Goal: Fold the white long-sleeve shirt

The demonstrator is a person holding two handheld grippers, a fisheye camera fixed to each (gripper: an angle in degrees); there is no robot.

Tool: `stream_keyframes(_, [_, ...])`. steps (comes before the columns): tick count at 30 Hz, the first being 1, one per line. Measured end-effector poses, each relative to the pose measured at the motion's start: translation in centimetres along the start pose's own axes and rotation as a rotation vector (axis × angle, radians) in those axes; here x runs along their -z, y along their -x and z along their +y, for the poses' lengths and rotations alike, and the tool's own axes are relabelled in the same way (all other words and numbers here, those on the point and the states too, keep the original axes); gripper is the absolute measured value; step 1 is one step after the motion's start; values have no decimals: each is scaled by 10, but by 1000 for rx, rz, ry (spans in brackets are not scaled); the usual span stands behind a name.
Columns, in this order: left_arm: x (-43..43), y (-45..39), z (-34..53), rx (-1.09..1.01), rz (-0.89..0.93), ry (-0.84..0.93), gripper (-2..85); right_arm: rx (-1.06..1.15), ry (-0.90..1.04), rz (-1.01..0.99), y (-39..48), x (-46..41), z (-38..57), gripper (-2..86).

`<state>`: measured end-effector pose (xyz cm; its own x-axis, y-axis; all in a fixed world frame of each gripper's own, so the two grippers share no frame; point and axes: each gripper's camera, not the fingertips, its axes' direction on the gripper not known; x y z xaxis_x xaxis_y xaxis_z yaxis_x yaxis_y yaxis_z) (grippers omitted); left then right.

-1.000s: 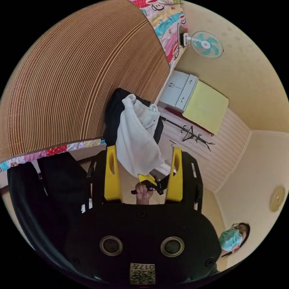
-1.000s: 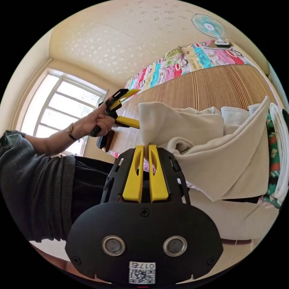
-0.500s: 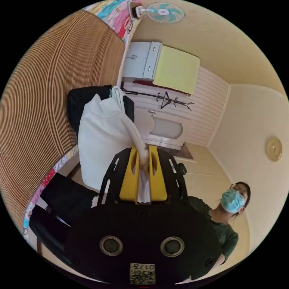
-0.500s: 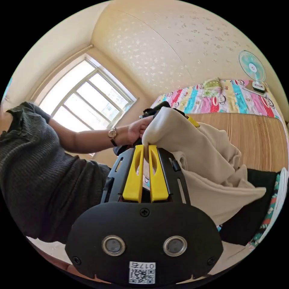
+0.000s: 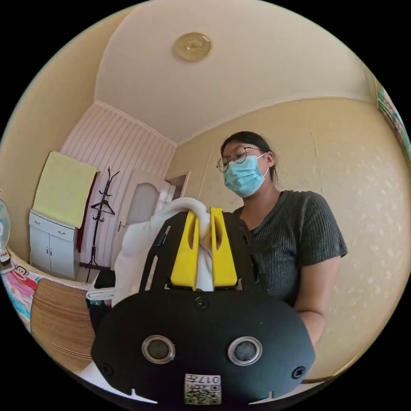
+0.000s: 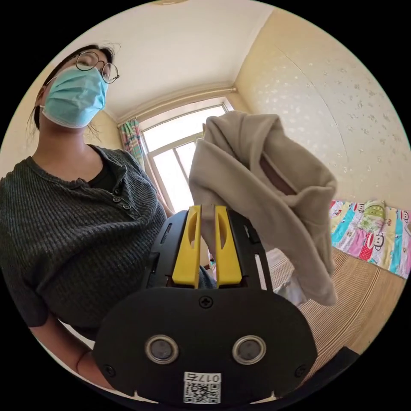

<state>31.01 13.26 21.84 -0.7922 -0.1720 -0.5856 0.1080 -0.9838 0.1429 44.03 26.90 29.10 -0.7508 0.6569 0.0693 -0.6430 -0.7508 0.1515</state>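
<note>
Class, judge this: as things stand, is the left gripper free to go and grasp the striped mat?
Probably not: the left gripper is shut on the white shirt, so its jaws are occupied; the striped mat lies below, apart from it.

Shirt between both claws, person behind

The shirt (image 6: pixel 265 188) hangs from the right claw (image 6: pixel 207 209) and left claw (image 5: pixel 204 212), over the bed (image 6: pixel 355 295), before the person (image 5: pixel 291 239).

White shirt (image 6: pixel 257 180), yellow-jawed black tool (image 5: pixel 204 214), ribbed grey top (image 6: pixel 64 231)
</note>
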Motion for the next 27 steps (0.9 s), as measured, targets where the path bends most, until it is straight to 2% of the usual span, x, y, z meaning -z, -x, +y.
stream_keyframes(4, [14, -51, -26, -45, -67, -102, 47, -51, -22, 149, -12, 12, 20, 95])
stream_keyframes(8, [14, -90, -40, -128, -79, -154, 47, -141, 38, 197, -44, -11, 40, 141])
stream_keyframes(13, [9, -94, -48, -139, 9, -247, 47, -216, 142, -40, -91, -85, 71, 167])
stream_keyframes(17, [-4, -86, -60, -95, -54, -263, 47, -188, 228, -127, -94, -124, 81, 137])
stream_keyframes(21, [-4, -86, -78, -84, -85, -277, 47, -166, 185, 54, -98, -90, 84, 57])
stream_keyframes(27, [6, -102, -115, 33, -434, -154, 49, -144, 80, 521, -82, -15, 46, 31])
